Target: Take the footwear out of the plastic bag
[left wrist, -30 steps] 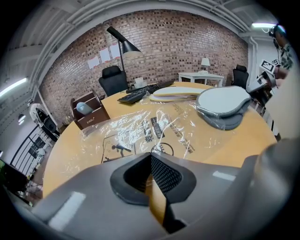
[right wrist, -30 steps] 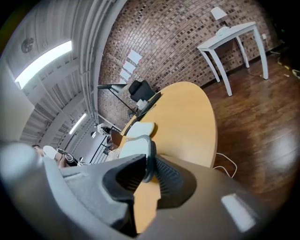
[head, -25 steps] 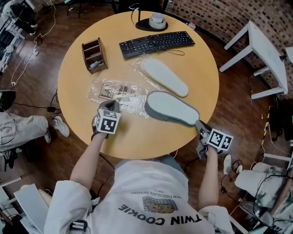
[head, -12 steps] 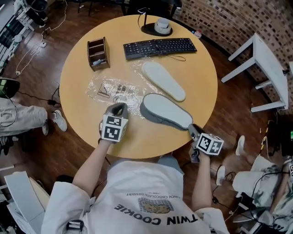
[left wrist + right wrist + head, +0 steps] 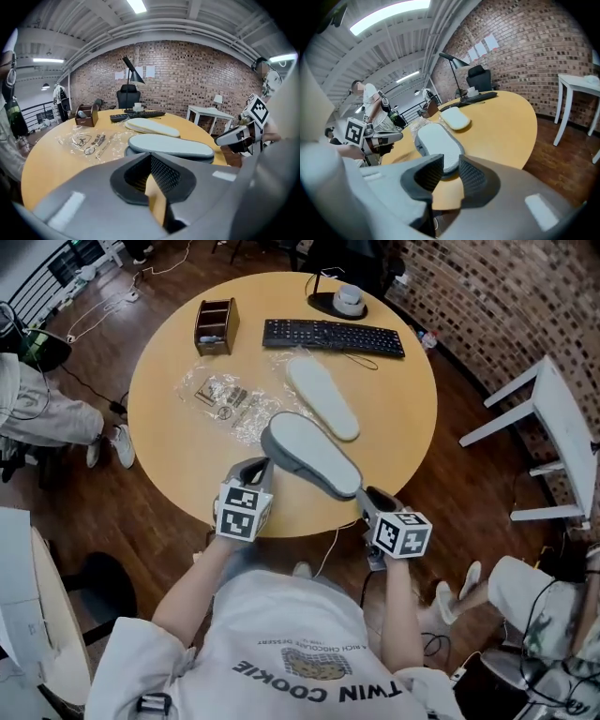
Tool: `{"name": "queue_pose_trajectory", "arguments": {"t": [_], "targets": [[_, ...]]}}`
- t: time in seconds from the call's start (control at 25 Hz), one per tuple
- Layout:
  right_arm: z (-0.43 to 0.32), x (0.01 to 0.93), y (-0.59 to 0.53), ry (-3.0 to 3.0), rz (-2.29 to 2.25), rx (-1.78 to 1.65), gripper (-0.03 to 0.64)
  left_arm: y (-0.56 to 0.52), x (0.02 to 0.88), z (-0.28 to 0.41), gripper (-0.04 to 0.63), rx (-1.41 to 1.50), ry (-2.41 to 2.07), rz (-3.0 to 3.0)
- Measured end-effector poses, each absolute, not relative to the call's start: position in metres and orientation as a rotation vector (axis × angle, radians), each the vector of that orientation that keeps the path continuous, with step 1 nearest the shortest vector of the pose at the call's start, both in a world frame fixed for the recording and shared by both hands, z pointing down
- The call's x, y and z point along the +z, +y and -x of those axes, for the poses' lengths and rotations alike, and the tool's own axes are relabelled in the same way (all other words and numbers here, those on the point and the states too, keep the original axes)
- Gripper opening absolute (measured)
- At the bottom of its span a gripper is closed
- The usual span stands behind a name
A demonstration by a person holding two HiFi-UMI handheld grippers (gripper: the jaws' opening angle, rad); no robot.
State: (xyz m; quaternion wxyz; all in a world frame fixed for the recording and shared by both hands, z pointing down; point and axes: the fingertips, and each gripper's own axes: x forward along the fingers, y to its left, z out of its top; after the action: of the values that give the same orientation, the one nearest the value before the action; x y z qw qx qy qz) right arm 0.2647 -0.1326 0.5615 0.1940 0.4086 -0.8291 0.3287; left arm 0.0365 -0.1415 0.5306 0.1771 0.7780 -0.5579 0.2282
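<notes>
Room: brick wall (image 5: 187, 70) at the back, dark wood floor, and a round wooden desk (image 5: 178, 460) in the middle of it all.
Far edge of the desk: black keyboard (image 5: 333, 337) lying along it, a black lamp base (image 5: 342, 304) just behind, and a small wooden organiser (image 5: 215, 324) off at the far left.
Plastic bag (image 5: 220, 397): lying flat and crumpled on the left half of the desk, with printed slips and small bits showing through it.
First slipper (image 5: 322, 397): out on the desk, pale side up, near the keyboard and right of the bag, some clear film under its far end.
Second slipper (image 5: 309, 456): pale sole up over a grey body, lying slantwise toward the near edge, right between the two grippers. Its far end reaches the bag's rim; whether it touches, I cannot tell.
Left gripper (image 5: 255, 470): at the near edge, just left of the second slipper, jaws a little apart with only bare desk showing through the gap. Nothing in them.
Right gripper (image 5: 450, 161): off the near right edge, pointing at the second slipper's near end. Jaws are opening now, that end sitting in the gap, pads clear of it.
Beyond the desk: white side table (image 5: 553, 418) on the right.
</notes>
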Motion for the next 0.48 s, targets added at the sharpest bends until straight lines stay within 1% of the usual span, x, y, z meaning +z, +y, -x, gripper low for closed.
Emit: {"name": "queue_pose_trajectory", "arguments": {"t": [0.24,0.48], "targets": [[-0.264,0.539,-0.11,-2.429,-1.018,0.828,0.087,-0.091,0.508,-0.085,0.005,0.625,-1.667,-2.164],[-0.244,0.52,-0.078,-2.495,-0.929,0.774,0.086,-0.043,0.49,-0.101,0.005,0.582,-1.702,-2.146]]}}
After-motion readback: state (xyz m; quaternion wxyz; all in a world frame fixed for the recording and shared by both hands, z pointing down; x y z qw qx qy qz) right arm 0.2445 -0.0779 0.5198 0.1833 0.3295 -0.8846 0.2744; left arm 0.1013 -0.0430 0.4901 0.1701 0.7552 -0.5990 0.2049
